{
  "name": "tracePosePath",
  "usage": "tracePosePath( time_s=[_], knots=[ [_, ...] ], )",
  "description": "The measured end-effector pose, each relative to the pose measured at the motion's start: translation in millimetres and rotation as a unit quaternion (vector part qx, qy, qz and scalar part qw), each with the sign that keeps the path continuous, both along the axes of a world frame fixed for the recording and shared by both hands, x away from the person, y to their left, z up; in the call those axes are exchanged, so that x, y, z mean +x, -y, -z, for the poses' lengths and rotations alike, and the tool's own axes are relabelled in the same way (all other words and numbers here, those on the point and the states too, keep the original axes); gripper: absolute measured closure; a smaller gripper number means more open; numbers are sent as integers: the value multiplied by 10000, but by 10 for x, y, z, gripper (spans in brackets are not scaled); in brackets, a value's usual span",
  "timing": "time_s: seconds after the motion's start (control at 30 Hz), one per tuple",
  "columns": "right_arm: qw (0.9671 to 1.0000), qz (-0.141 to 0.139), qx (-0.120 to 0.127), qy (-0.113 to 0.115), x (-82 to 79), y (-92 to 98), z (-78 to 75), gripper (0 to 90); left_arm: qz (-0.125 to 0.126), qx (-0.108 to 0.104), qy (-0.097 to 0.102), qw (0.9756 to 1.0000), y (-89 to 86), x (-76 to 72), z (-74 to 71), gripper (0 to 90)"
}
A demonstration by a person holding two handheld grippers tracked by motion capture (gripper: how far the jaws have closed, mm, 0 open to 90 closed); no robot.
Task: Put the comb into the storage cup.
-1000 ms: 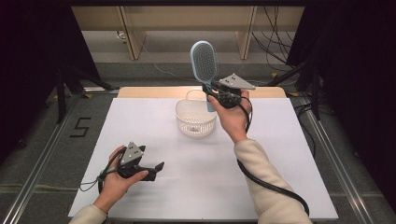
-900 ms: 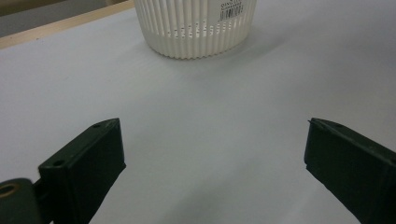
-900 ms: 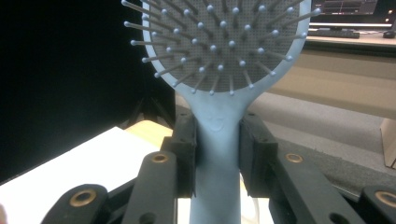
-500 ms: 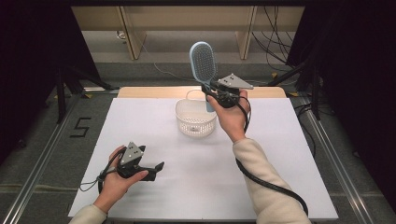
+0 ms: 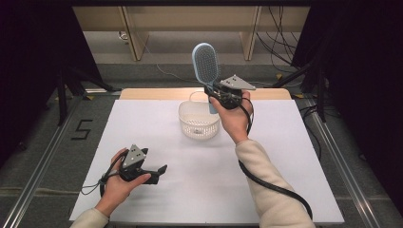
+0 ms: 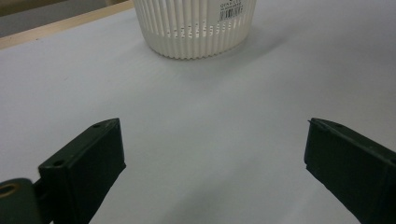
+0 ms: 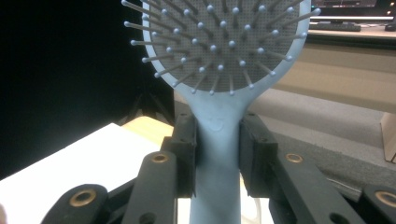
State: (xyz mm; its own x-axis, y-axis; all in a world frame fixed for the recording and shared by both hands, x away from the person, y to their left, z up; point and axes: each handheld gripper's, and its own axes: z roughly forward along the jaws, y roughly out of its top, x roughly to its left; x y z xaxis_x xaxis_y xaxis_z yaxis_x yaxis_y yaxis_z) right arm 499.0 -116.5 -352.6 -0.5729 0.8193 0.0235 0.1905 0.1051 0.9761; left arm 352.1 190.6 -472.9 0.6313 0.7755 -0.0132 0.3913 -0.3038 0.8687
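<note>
While the right gripper (image 5: 215, 91) is clamping the blue hairbrush (image 5: 205, 64) by its handle, upright above the white basket (image 5: 198, 119), the top-heavy head is threatening to swing and miss the rim; the left gripper (image 5: 159, 172) is resting wide open.

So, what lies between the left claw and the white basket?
Nothing: in the left gripper view, bare white table runs from the open left claw to the basket.
</note>
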Motion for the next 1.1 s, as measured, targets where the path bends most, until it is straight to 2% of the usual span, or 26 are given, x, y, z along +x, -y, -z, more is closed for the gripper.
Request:
tracePosePath(
  time_s=[1.1],
  knots=[
    [9997,70,-165,-186,158,-78,172,705,14,-5,-14,10000,2,-1,1,44]
  ],
)
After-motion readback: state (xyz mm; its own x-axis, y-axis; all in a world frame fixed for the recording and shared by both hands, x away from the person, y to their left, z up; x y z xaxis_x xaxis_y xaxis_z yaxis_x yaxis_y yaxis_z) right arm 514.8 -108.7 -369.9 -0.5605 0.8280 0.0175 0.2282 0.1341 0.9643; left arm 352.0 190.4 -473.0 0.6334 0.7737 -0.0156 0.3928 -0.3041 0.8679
